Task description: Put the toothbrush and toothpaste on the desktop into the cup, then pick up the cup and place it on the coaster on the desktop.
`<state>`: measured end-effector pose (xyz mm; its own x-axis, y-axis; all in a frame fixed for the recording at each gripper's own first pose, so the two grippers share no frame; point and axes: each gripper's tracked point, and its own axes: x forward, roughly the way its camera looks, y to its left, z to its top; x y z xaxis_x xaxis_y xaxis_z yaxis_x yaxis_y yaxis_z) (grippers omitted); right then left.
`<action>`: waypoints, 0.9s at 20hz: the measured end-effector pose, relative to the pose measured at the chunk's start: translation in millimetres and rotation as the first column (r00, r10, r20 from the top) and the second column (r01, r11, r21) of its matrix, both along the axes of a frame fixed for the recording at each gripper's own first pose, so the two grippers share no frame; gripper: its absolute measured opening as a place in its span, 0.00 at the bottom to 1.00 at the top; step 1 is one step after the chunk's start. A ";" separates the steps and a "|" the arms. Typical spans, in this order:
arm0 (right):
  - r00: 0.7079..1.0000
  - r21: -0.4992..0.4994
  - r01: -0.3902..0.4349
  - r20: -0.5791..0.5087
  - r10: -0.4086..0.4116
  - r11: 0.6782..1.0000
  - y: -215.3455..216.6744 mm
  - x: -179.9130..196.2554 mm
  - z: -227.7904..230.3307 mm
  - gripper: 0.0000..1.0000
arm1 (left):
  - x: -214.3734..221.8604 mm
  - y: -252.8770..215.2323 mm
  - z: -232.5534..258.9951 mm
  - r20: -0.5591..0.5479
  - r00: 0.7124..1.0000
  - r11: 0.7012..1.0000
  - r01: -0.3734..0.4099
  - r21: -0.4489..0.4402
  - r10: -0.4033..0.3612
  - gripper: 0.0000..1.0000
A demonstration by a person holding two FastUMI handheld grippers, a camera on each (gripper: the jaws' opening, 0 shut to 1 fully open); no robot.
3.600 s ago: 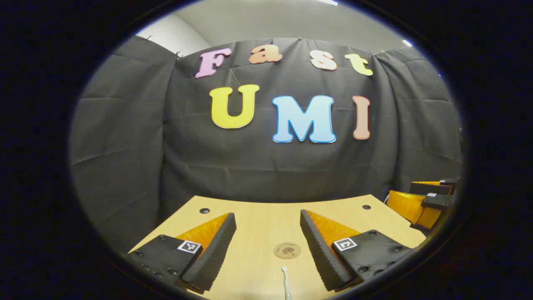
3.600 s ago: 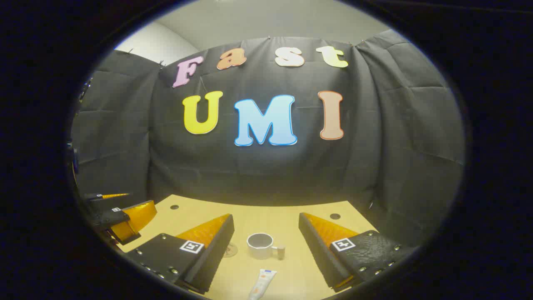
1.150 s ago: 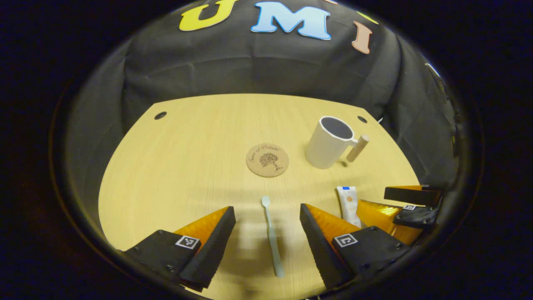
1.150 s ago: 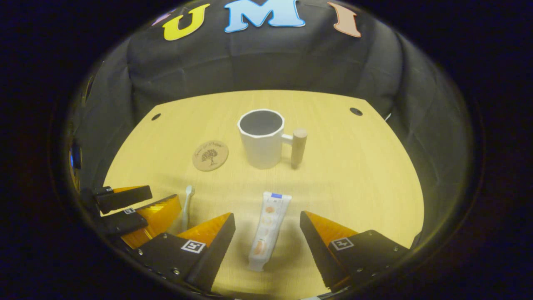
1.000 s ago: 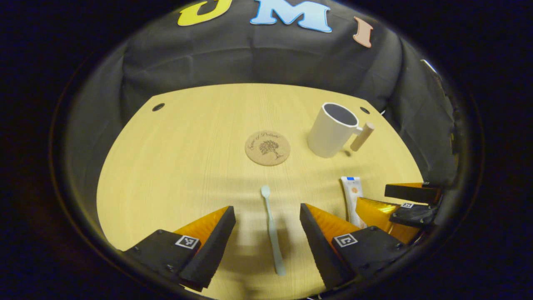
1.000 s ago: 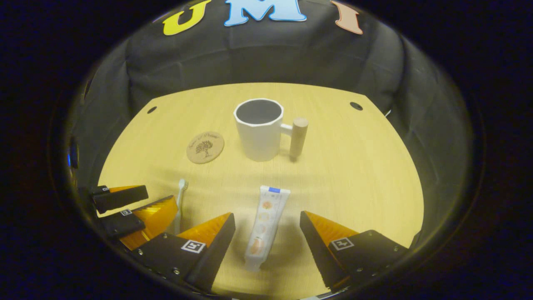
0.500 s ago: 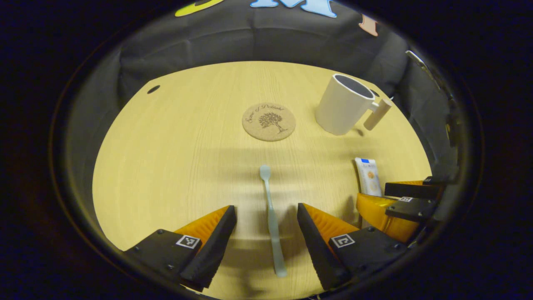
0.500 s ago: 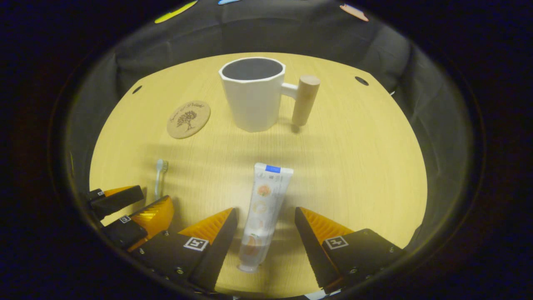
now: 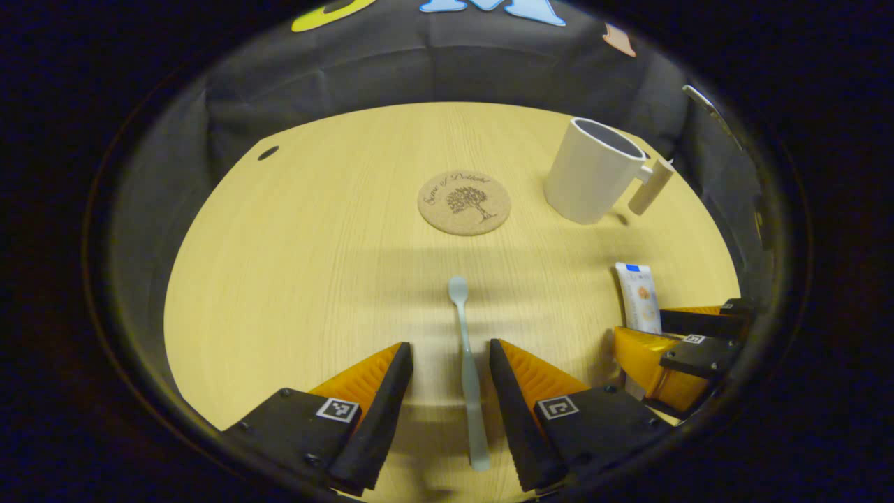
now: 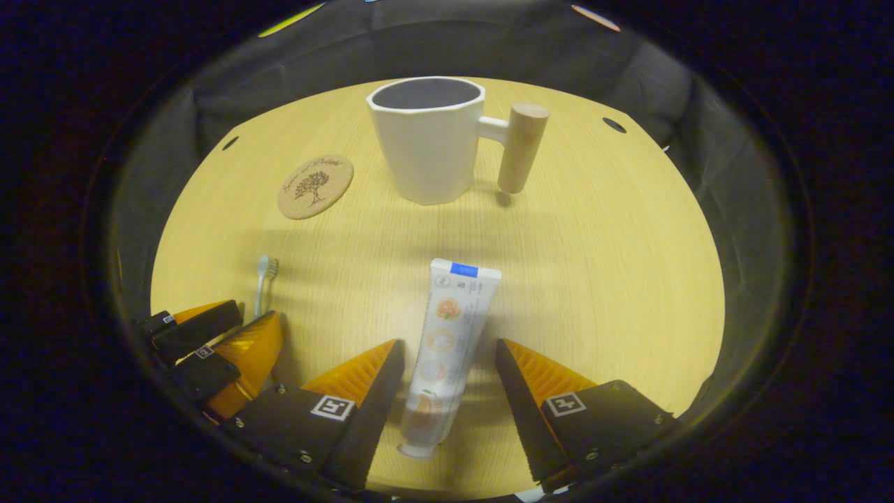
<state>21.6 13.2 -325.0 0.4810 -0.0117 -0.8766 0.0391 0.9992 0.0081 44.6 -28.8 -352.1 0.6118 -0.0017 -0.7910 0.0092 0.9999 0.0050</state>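
A pale toothbrush (image 9: 468, 370) lies on the wooden table (image 9: 293, 265), head pointing away. My left gripper (image 9: 448, 349) is open and low, its fingers on either side of the handle with a small gap each side. A white toothpaste tube (image 10: 450, 328) lies flat between the fingers of my open right gripper (image 10: 450, 346), cap end nearest the camera. The white cup (image 10: 427, 140) with a wooden handle (image 10: 522, 147) stands upright beyond the tube. A round cork coaster (image 9: 464, 202) lies left of the cup (image 9: 594, 180).
In the left gripper view the right gripper (image 9: 688, 342) sits at the right over the tube (image 9: 639, 297). The right gripper view has the left gripper (image 10: 209, 342) at lower left, by the toothbrush head (image 10: 263, 272). Small holes mark the table's far corners.
Both grippers came down from facing the wall to just over the table. The left fingers have narrowed around the toothbrush handle. The right gripper slid forward along the tube.
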 end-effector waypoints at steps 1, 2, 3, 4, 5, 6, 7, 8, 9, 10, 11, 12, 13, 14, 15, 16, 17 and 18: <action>1.000 0.000 0.003 -0.004 -0.003 1.000 -1.9 1.1 -0.9 0.85 | 0.5 -0.3 -1.4 0.003 1.000 1.000 0.000 0.000 0.000 0.77; 1.000 0.008 0.008 -0.020 -0.008 1.000 -2.6 -0.9 0.0 0.81 | -0.2 -0.1 -1.5 -0.002 1.000 1.000 0.006 0.006 -0.006 0.76; 1.000 0.011 0.009 -0.024 -0.009 1.000 -2.7 0.1 0.2 0.70 | 1.6 2.1 -0.3 0.002 1.000 1.000 0.015 0.015 -0.015 0.77; 0.999 0.010 0.000 -0.041 0.000 1.000 -3.1 -1.1 1.0 0.69 | 4.0 1.0 2.0 0.013 1.000 1.000 0.015 0.011 -0.015 0.65; 0.999 0.018 0.004 -0.049 -0.003 1.000 -2.2 -0.2 -1.9 0.70 | 4.2 0.7 0.9 0.012 1.000 1.000 0.009 0.013 -0.009 0.52; 0.998 0.017 0.012 -0.058 -0.011 1.000 -3.1 1.5 -4.6 0.54 | 4.3 -0.6 0.8 0.006 1.000 1.000 0.010 0.016 -0.010 0.44; 0.998 0.015 0.005 -0.063 -0.004 1.000 -3.3 -1.3 0.3 0.39 | 4.5 -0.8 -0.6 0.000 1.000 1.000 0.017 0.020 -0.017 0.44; 0.998 0.012 -0.012 -0.069 0.013 1.000 -3.0 -1.6 -0.4 0.39 | 7.0 -0.4 4.1 0.007 1.000 0.999 0.028 0.036 -0.028 0.44; 0.997 0.005 -0.034 -0.076 0.035 0.999 -2.5 -2.6 0.9 0.39 | 8.1 -0.3 0.5 0.004 1.000 0.999 0.021 0.032 -0.021 0.30; 0.997 0.011 -0.026 -0.076 0.027 1.000 -2.7 -2.8 0.4 0.39 | 8.4 -2.0 1.1 0.004 1.000 0.999 0.026 0.039 -0.026 0.15; 0.997 0.016 -0.022 -0.073 0.024 1.000 -2.7 -2.6 0.7 0.24 | 7.2 -1.8 -1.0 -0.009 0.999 0.998 0.033 0.048 -0.032 0.15; 0.997 0.028 -0.019 -0.074 0.021 0.999 -3.3 -2.6 -0.4 0.25 | 8.4 -1.0 -1.0 0.002 0.999 0.998 0.038 0.051 -0.038 0.15; 0.997 0.037 -0.022 -0.067 0.024 0.999 -3.0 -2.1 2.1 0.19 | 8.3 -1.0 1.2 -0.009 1.000 0.999 0.026 0.047 -0.026 0.08; 0.997 0.047 -0.024 -0.067 0.027 0.999 -3.0 -2.9 3.6 0.19 | 9.7 0.1 0.5 -0.011 1.000 0.999 0.022 0.042 -0.021 0.08; 0.998 0.060 -0.022 -0.061 0.026 0.998 -2.9 -2.5 1.3 0.19 | 9.3 0.1 1.0 -0.007 1.000 0.999 0.016 0.035 -0.015 0.08; 0.998 0.074 -0.021 -0.050 0.024 0.997 -2.8 -2.0 2.5 0.19 | 9.2 0.4 1.7 -0.001 1.000 1.000 0.013 0.026 -0.013 0.08; 0.999 0.091 -0.023 -0.043 0.027 0.996 -2.1 -2.2 2.6 0.20 | 9.2 1.0 2.0 0.006 1.000 1.000 0.017 0.017 -0.017 0.08; 0.999 0.115 -0.022 -0.031 0.026 0.993 -1.7 -1.6 3.7 0.20 | 9.2 2.0 2.9 0.013 1.000 1.000 0.024 0.010 -0.024 0.08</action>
<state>20.0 11.5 -321.2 0.4514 0.1007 -0.8866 0.0170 0.9925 0.1214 53.8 -26.7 -349.2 0.6219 -0.0085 -0.7831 0.0329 0.9993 0.0153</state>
